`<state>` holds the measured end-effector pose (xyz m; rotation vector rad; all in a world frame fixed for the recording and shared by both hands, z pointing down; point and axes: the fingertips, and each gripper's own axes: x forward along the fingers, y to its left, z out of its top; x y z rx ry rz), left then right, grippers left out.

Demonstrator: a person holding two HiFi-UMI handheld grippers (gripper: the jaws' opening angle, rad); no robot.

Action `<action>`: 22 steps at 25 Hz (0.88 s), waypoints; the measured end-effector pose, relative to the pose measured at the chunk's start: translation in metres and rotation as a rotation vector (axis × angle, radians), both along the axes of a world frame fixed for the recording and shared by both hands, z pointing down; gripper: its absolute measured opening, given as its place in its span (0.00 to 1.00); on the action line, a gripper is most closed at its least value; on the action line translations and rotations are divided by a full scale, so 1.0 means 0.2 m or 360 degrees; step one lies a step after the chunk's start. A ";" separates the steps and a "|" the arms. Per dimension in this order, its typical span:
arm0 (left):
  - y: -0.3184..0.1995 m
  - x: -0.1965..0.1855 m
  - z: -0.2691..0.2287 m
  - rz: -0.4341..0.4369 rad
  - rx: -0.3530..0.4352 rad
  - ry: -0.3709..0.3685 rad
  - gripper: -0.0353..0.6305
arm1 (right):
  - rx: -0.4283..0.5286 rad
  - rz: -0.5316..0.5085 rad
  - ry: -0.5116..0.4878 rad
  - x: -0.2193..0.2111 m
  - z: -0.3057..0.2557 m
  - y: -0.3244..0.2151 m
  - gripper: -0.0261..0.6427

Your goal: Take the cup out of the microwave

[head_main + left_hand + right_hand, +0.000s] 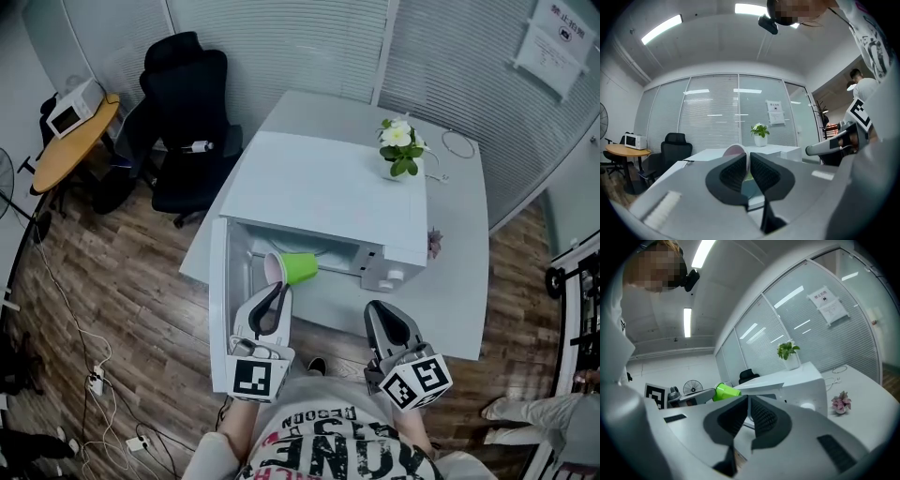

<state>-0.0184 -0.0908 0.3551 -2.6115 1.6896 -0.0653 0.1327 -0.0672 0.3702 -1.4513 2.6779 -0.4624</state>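
- Left gripper point(278, 298) clamped narrow on the rim of the cup point(300, 267). One pad inside the wall, one outside. Looks like a rim pinch chosen because the body is too wide for these jaws.
- Hanging tipped on its side, touching nothing else. Right at the mouth of the microwave point(319, 202), toward the hinge side. Open end turned toward the gripper, base toward the middle of the mouth. Hard to tell whether fully clear of the cavity.
- Door point(218, 281) swung wide at the microwave's left. Way out open, nothing to catch on.
- Right gripper point(377, 307) in front of the microwave's control side, well apart from the cup. Jaws pressed together on nothing. Probably parked there out of the way, since one grip is enough for so light a load.
- Now the cup itself: bright green outside, pale pinkish-white inside, tapered and plain, with a thin wall. Looks like light plastic. Nothing seen inside.
- By the look of it, nearly out. Left to do: righting it and setting it on the table point(459, 281) in front of the microwave. Thin rim, so some risk of slipping or twisting in that pinch.
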 end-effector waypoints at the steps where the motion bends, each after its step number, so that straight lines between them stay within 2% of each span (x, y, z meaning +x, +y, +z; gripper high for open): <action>1: 0.00 0.01 0.00 0.0003 -0.0005 0.0002 0.11 | 0.0004 0.0003 -0.0003 0.00 -0.01 0.00 0.08; 6: 0.00 0.00 -0.01 0.0003 0.0006 -0.0022 0.11 | 0.0022 0.0013 -0.0017 0.02 -0.02 -0.02 0.08; 22: 0.07 -0.04 -0.01 0.0052 -0.0015 0.0013 0.11 | 0.0070 0.0064 -0.0022 -0.01 -0.05 -0.02 0.08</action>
